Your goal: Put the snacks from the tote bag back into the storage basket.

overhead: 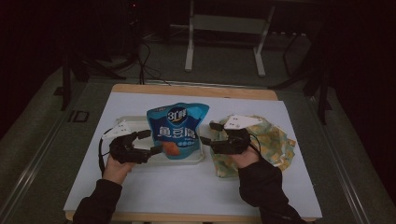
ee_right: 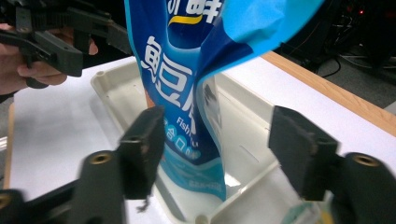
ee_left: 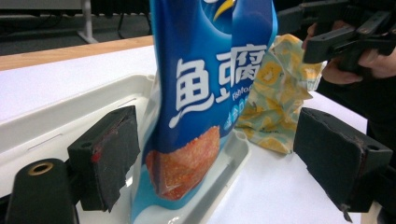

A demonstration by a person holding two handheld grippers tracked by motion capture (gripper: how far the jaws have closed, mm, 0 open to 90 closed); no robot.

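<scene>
- Blue snack pouch [overhead: 177, 130] stands upright in a shallow white tray [overhead: 122, 122] near the centre of the white table sheet [overhead: 187, 186]; white Chinese lettering and an orange food picture show on its front.
- Left gripper [overhead: 156, 142] sits at the tray's left-near side, held by the person's left hand [overhead: 116, 168]. Jaws spread wide, one on each side of the pouch's lower left edge; pads do not touch the pouch in the left gripper view.
- Right gripper [overhead: 208, 133] is just right of the pouch, held by the right hand [overhead: 245, 158]. Jaws likewise apart, straddling the pouch's right edge with gaps visible in the right gripper view.
- A yellow-patterned cloth bag [overhead: 275, 140] lies crumpled on the sheet right of the tray, under and behind the right gripper.
- Wooden table edge [overhead: 196, 88] shows along the far side.
</scene>
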